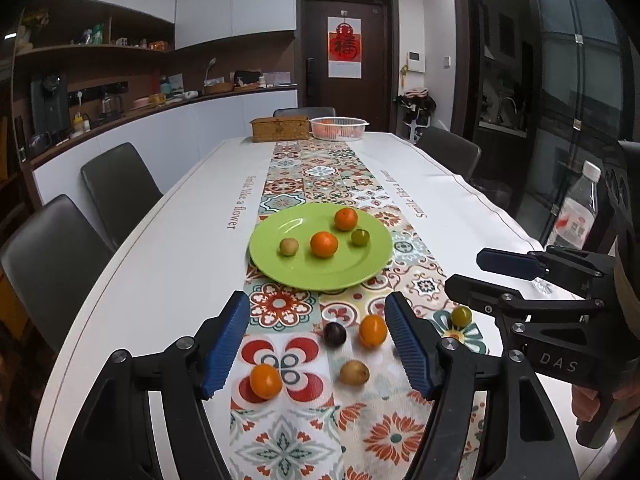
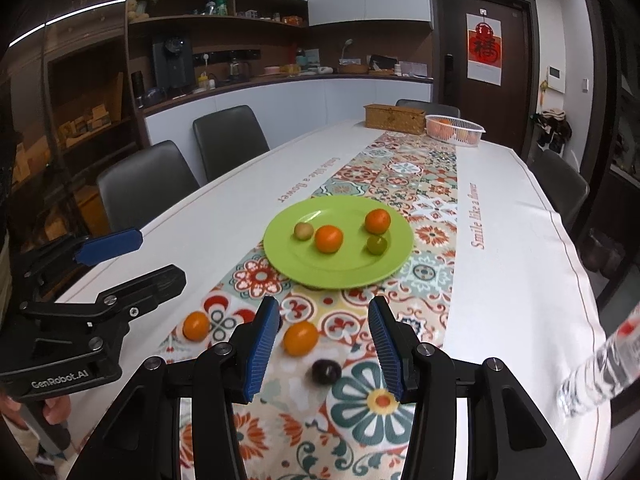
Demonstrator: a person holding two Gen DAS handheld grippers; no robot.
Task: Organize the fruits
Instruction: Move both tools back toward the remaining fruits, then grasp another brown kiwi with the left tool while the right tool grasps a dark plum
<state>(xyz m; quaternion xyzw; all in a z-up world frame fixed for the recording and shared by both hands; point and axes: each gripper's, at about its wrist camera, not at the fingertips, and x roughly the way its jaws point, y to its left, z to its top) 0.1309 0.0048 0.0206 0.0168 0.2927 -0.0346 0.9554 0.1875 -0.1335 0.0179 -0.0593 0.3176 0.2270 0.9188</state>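
Note:
A green plate (image 1: 276, 276) (image 2: 344, 272) on the patterned runner holds two oranges (image 1: 324, 244) (image 1: 346, 219), a tan fruit (image 1: 288, 247) and a green fruit (image 1: 360, 237). Nearer me lie loose fruits: an orange (image 1: 265, 381), a tan fruit (image 1: 354, 373), a dark plum (image 1: 334, 333) (image 2: 326, 371), an orange (image 1: 373, 330) (image 2: 301, 338) and a green fruit (image 1: 461, 315). My left gripper (image 1: 318, 346) is open and empty above them. My right gripper (image 2: 324, 346) is open and empty, with the orange and plum between its fingers; it shows in the left wrist view (image 1: 472, 274).
A clear water bottle (image 1: 576, 216) stands at the table's right edge. A wicker box (image 1: 280, 128) and a white basket of oranges (image 1: 339, 127) sit at the far end. Dark chairs (image 1: 116, 188) line both sides of the table.

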